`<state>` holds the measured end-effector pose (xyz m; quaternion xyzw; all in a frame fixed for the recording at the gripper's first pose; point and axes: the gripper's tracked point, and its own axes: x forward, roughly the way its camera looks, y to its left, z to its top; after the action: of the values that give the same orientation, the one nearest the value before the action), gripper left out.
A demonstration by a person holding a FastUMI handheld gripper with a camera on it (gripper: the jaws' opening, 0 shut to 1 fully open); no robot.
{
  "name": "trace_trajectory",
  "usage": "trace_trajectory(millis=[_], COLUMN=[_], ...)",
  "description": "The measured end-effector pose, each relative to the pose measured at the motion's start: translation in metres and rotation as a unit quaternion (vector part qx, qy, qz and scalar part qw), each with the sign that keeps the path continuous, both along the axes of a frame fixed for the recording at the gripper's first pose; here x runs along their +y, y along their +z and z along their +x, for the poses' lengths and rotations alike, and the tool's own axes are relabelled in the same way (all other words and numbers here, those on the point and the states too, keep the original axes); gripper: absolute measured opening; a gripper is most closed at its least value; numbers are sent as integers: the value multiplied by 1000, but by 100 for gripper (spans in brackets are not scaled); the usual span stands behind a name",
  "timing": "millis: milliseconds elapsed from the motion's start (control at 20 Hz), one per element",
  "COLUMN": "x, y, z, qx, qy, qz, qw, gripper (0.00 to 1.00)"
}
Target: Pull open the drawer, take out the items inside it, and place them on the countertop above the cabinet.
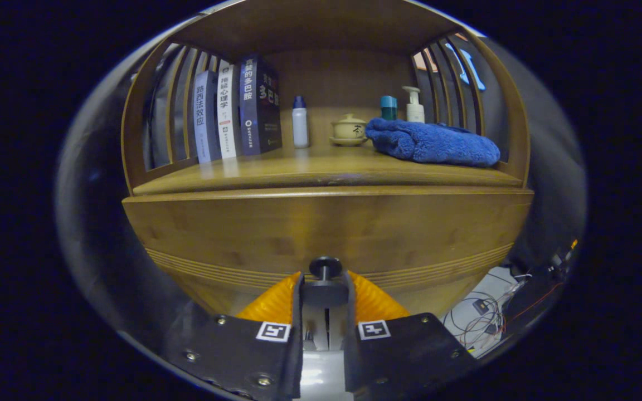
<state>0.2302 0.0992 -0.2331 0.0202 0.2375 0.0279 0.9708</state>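
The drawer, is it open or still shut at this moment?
Shut. The drawer front sits directly under the countertop edge, no inside showing. The gripper is closed around its knob.

Books (236, 111) left, towel (431, 142) right on countertop (321, 172)

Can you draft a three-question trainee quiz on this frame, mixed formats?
1. True or false: the wooden drawer front is already pulled open.
2. What are the gripper fingers closed around?
A. the folded blue towel
B. the round dark drawer knob
C. the white bottle with blue cap
3. Fill in: the small lidded ceramic teapot sits on the bamboo ____.

Key: 1 false; 2 B; 3 countertop.
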Motion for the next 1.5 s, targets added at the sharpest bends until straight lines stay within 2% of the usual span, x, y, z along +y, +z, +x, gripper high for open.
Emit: trace_trajectory(millis=[450, 950, 1250, 1500], x=[-10, -16, -12, -10], y=[7, 6, 5, 4], z=[-74, -149, -179, -180], qx=[12, 57, 75, 70], qy=[-18, -35, -46, -46], qz=[-10, -31, -34, -18], qw=[1000, 997, 996, 996], gripper=[30, 30, 30, 30])
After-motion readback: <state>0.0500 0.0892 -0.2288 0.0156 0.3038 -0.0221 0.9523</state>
